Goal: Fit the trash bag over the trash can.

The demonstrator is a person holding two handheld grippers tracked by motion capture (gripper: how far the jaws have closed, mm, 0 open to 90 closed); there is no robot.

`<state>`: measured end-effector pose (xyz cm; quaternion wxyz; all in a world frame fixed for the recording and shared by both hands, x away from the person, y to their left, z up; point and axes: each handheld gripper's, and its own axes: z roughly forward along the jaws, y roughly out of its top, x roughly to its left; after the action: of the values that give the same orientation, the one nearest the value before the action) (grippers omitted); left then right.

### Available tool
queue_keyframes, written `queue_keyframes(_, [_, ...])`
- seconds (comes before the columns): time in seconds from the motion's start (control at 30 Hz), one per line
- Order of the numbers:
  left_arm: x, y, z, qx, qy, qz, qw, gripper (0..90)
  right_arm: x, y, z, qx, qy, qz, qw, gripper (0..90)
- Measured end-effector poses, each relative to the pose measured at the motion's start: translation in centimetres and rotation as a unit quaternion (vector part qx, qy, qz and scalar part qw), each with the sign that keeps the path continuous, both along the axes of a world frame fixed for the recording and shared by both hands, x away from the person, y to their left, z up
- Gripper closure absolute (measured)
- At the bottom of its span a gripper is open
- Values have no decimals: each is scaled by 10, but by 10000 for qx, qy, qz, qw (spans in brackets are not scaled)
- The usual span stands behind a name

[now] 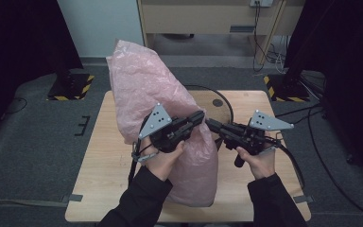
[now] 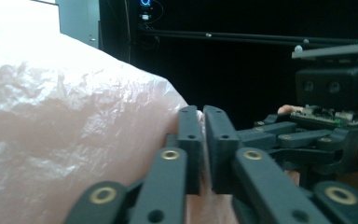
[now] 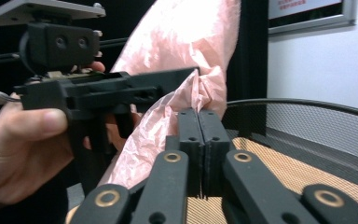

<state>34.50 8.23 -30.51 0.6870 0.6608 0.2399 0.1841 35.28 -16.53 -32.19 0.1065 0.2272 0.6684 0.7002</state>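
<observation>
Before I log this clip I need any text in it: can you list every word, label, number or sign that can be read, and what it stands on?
Nothing can be read.
Framed wall sign, right gripper view: red characters, too blurred to read.
Pink plastic bag: no print visible.
Left gripper and right gripper, with their grey plates: no lettering visible.
Black-and-yellow floor stripes: hazard marking, no words.

A light wooden table (image 1: 99, 165) on grey carpet carries a big pink plastic bag (image 1: 146, 85), resting from the near edge up past the far-left corner, and a black mesh basket (image 1: 224, 111) near the far edge's middle.
</observation>
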Motion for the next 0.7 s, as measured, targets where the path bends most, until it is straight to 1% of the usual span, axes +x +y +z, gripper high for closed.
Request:
queue_keyframes(0.07, [0,2,1,-74,5,54,10000,751,2,-1,-2,-76,-22,-146,9999,900])
queue_keyframes(0.1, [-1,4,2,-96,-11,88,9999,722,3,-1,-2,-76,17,-195,9998,900])
queue_keyframes(0.17, [-3,9,5,-69,-95,257,9996,646,4,-2,-3,-190,42,-342,9992,900])
queue_keyframes(0.23, [-5,19,9,-67,-152,404,9990,592,5,-3,-2,-225,73,-488,9985,900])
queue_keyframes(0.27, [-6,24,10,-93,-163,496,9986,584,5,-4,-1,-230,86,-536,9983,900])
queue_keyframes(0.3, [-7,29,12,-71,-182,558,9982,581,6,-5,-1,-267,71,-617,9977,900])
queue_keyframes(0.33, [-8,35,13,-110,-172,627,9978,580,6,-6,-1,-303,82,-673,9972,900])
queue_keyframes(0.4, [-10,51,14,-55,-203,891,9958,572,7,-9,0,-361,114,-843,9957,900])
queue_keyframes(0.43, [-10,55,14,-75,-194,956,9952,571,8,-11,0,-313,147,-915,9952,900])
queue_keyframes(0.5, [-10,65,12,-110,-166,1070,9941,568,10,-14,-1,-299,196,-1006,9943,900])
queue_keyframes(0.63, [-7,79,7,-43,-143,1332,9910,544,14,-20,-4,-268,232,-1219,9919,900])
queue_keyframes(0.67, [-5,81,5,1,-123,1383,9903,539,16,-20,-4,-311,247,-1249,9914,900])
queue_keyframes(0.7, [-4,82,3,46,-109,1396,9901,534,17,-21,-4,-377,246,-1306,9904,900])
